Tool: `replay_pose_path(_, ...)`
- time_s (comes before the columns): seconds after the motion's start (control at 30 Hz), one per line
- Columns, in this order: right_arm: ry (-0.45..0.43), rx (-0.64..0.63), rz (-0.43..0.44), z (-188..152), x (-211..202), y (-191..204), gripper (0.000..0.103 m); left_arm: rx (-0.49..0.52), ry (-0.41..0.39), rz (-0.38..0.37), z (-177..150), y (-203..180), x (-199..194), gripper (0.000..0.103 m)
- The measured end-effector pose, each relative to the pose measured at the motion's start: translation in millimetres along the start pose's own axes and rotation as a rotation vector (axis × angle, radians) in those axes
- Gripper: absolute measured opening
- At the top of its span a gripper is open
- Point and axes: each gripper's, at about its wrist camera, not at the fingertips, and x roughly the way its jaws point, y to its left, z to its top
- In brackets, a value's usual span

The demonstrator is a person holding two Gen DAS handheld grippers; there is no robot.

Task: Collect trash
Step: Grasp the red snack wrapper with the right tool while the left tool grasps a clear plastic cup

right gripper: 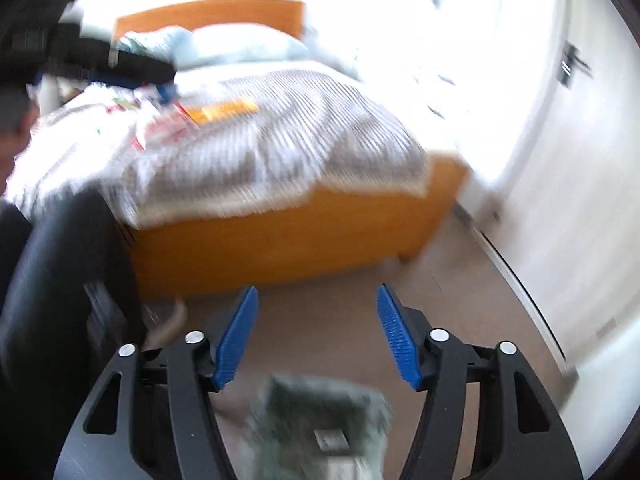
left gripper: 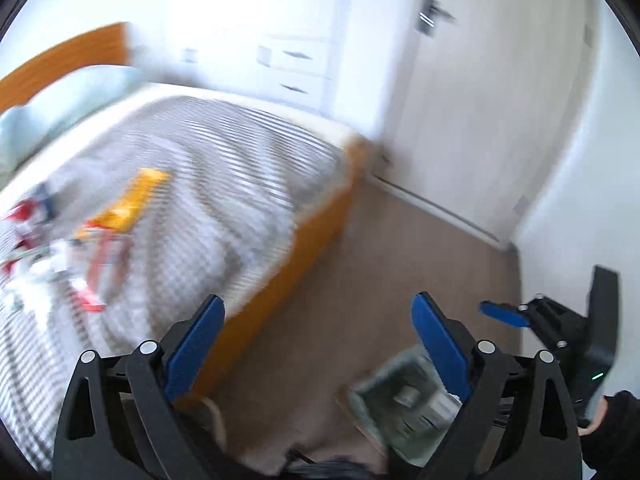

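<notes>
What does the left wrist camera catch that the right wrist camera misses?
Only the left wrist view shows the other claw, the right claw, off to the side, and the white drawers beyond the bed.

Only the right wrist view shows the whole wooden headboard and the side panel of the bed frame.

Both show the striped bedspread with wrappers scattered on it, the lined trash bin on the floor and the door. Both claws are open and empty.
</notes>
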Motion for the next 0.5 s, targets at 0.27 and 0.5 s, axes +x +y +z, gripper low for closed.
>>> replay_pose_path(0.27, -0.037, 0.063, 0.25, 111, 66, 85, 0.062, -0.346, -0.038, 0.302, -15, 206, -30, 0.094)
replay_pose_path(0.5, -0.075, -0.167, 0.156, 149, 125, 213, 0.062, -0.727, -0.054, 0.398, -50, 392, -51, 0.094)
